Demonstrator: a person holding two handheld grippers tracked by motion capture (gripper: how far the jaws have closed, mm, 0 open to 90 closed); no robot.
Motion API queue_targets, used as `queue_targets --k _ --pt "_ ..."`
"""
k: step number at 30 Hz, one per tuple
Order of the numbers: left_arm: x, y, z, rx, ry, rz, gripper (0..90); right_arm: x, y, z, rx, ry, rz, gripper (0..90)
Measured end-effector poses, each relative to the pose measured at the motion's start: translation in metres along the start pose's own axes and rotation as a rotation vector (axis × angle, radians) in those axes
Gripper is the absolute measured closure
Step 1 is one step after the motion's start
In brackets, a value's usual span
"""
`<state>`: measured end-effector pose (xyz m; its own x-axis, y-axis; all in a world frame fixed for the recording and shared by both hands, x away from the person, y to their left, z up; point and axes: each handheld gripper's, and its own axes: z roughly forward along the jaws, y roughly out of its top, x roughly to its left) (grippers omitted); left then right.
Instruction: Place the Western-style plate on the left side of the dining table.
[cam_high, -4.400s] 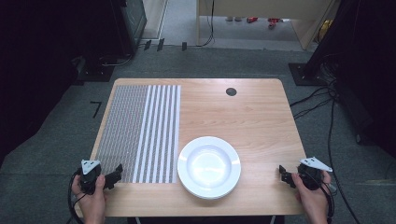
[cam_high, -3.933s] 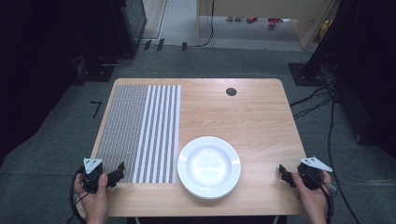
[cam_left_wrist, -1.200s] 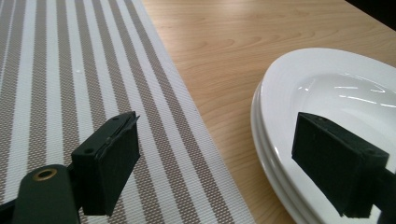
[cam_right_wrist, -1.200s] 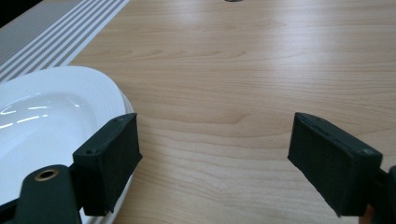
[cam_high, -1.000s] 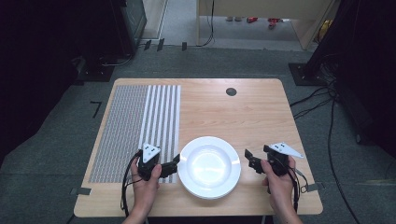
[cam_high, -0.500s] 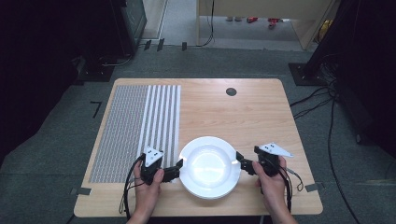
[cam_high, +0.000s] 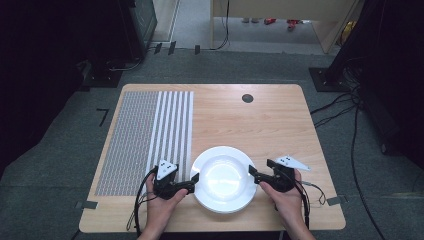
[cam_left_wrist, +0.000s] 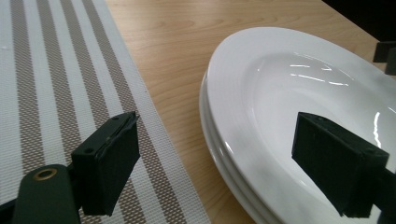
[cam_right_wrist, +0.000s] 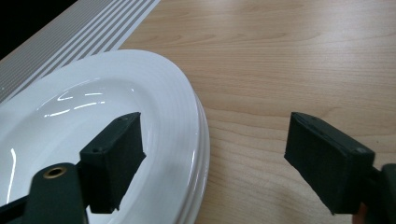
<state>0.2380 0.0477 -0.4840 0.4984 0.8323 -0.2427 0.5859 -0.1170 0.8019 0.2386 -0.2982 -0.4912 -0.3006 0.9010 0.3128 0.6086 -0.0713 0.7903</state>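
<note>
A stack of white deep plates (cam_high: 223, 179) sits near the table's front edge, right of a striped placemat (cam_high: 145, 135). My left gripper (cam_high: 192, 181) is open at the stack's left rim. In the left gripper view, one jaw is over the placemat (cam_left_wrist: 56, 93) and the other over the plates (cam_left_wrist: 289, 93), with the left gripper (cam_left_wrist: 224, 158) straddling the rim. My right gripper (cam_high: 255, 172) is open at the stack's right rim. In the right gripper view, the right gripper (cam_right_wrist: 210, 154) has one jaw over the plates (cam_right_wrist: 93, 116) and the other over bare wood. Neither holds anything.
The wooden table (cam_high: 260, 120) has a black round grommet (cam_high: 247, 98) near its far edge. Cables (cam_high: 345, 110) run over the grey floor to the right, and dark equipment stands at both sides.
Both hands came in from the table's front corners towards the plates. Over the last half second the open grippers closed in on the stack's left and right rims.
</note>
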Motion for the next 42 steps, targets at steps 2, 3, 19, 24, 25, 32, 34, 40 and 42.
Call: queue_targets --k 2,3,19,24,25,32,34,40,42 --pt "-0.001 -0.001 0.001 0.007 -0.005 0.002 15.2 0.001 0.000 0.000 0.003 0.002 0.021 24.7" --pt "-0.002 -0.001 0.001 0.010 -0.006 -0.001 16.2 0.001 -0.001 0.000 0.000 0.006 0.021 27.9" --pt "-0.004 -0.007 0.005 0.045 -0.080 -0.020 49.3 -0.003 -0.011 -0.008 0.019 0.068 0.109 61.0" --pt "-0.004 -0.007 0.004 0.045 -0.092 -0.015 53.1 -0.007 -0.011 -0.011 0.032 0.111 0.180 69.5" --pt "-0.005 -0.007 0.004 0.045 -0.090 -0.014 53.6 -0.008 -0.012 -0.012 0.033 0.123 0.200 70.9" --pt "-0.004 -0.008 0.003 0.043 -0.094 -0.014 54.0 -0.008 -0.015 -0.016 0.022 0.141 0.305 77.9" --pt "-0.005 -0.008 0.003 0.044 -0.095 -0.010 53.6 -0.008 -0.016 -0.016 0.027 0.140 0.311 78.1" --pt "-0.004 -0.008 0.003 0.054 -0.100 -0.021 51.9 -0.009 -0.018 -0.019 0.037 0.147 0.352 79.1" --pt "-0.004 -0.008 0.004 0.055 -0.102 -0.028 51.8 -0.010 -0.018 -0.019 0.038 0.152 0.363 79.7"
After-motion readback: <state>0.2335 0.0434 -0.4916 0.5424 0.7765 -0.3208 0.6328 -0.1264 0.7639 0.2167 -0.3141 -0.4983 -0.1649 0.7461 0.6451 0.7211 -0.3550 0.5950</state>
